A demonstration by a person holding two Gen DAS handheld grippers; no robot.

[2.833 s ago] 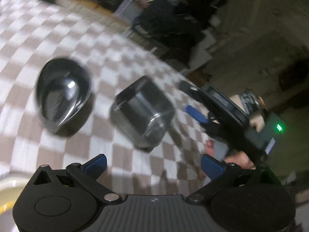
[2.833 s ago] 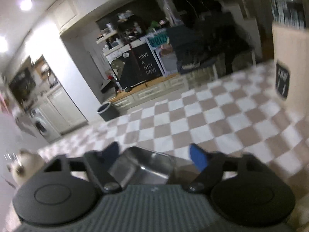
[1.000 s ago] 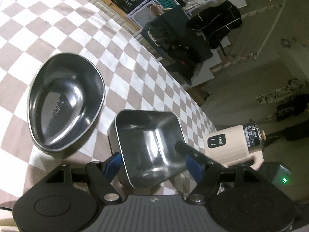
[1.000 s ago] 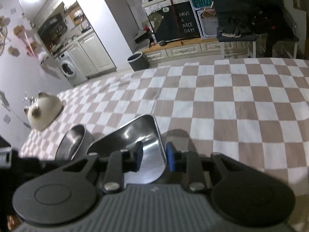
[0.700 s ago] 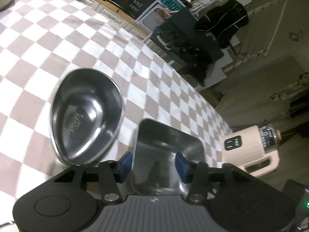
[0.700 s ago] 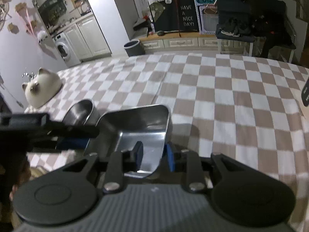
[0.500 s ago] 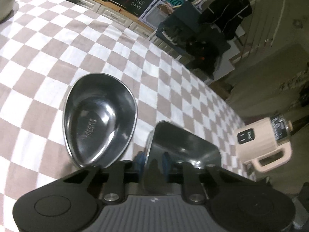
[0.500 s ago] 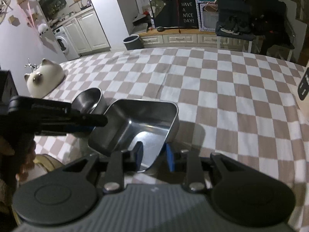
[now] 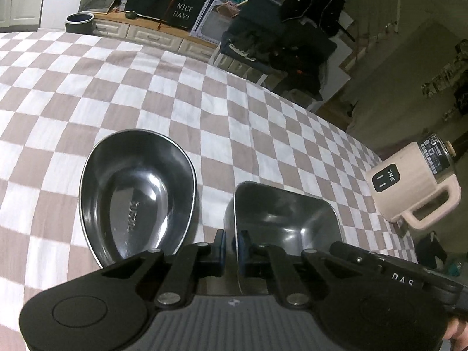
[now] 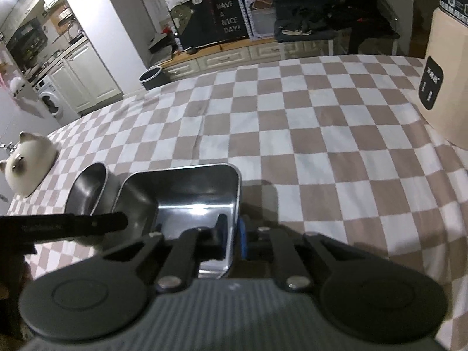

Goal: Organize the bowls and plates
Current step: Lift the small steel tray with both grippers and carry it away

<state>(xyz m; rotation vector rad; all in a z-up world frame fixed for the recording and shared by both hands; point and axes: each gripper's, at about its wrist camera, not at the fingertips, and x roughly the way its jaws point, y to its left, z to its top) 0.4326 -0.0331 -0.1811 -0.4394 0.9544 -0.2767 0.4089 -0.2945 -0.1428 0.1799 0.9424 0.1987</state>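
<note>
Tools (image 9: 230, 241) (image 10: 233, 234) angled down — clamping square bowl (image 9: 288, 219).

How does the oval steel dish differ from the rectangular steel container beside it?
The oval steel dish is egg-shaped and shallow; the rectangular steel container is boxy with taller walls. The dish lies free on the checkered cloth; the container's rim is pinched by both the left gripper and the right gripper. Both are shiny, empty metal.

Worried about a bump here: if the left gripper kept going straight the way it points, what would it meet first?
The left gripper is already clamped on the near wall of the rectangular steel dish; straight on, it would likely press into that dish's floor, with the checked tablecloth beyond.
</note>
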